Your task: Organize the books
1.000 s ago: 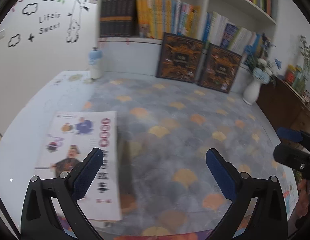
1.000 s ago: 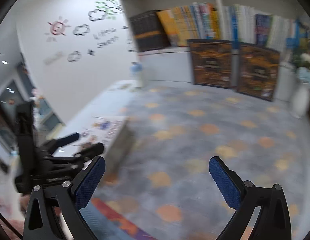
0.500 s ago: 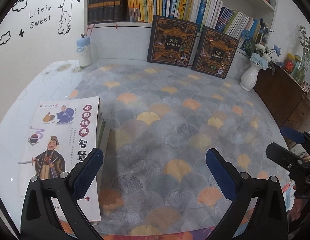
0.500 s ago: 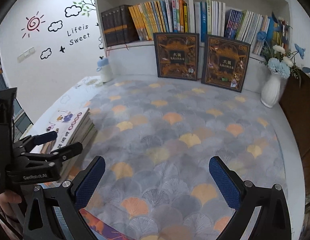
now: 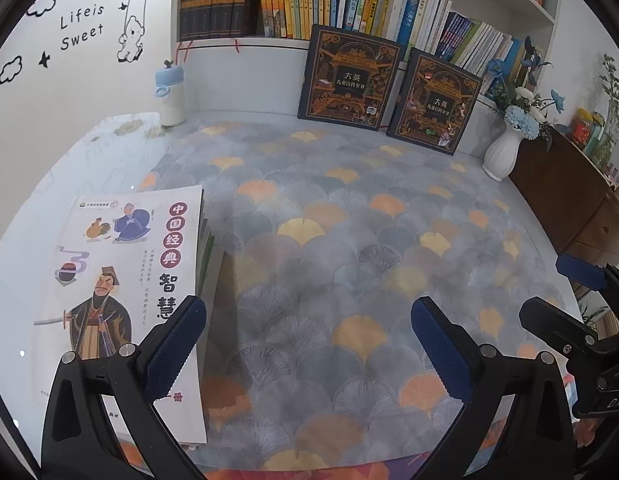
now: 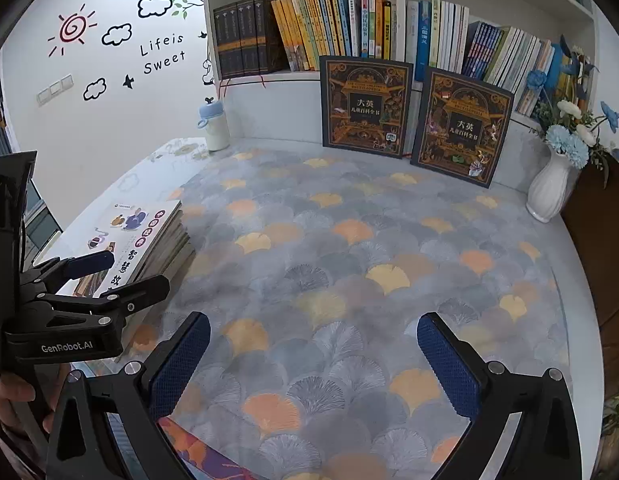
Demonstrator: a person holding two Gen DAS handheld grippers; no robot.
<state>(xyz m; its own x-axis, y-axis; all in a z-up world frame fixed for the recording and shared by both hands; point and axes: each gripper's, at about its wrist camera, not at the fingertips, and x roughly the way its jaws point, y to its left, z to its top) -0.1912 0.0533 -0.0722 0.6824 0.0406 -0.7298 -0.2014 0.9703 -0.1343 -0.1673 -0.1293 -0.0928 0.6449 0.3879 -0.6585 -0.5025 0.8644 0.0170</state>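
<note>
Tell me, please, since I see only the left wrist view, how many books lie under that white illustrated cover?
Observer: The right wrist view shows the side of the stack: several thin books, too tightly packed to count.
Operator: Thank you. Is the right claw carrying anything?
Observer: No. The right claw is wide open, with only the patterned cloth between its fingers.
Operator: And how does my left claw sit relative to the pile?
Observer: Seen from the right, the left claw is open at the stack's near end; I cannot tell whether it touches.

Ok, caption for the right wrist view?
Open right gripper above fan-patterned tablecloth; open left gripper hovers over white-covered book stack.
</note>
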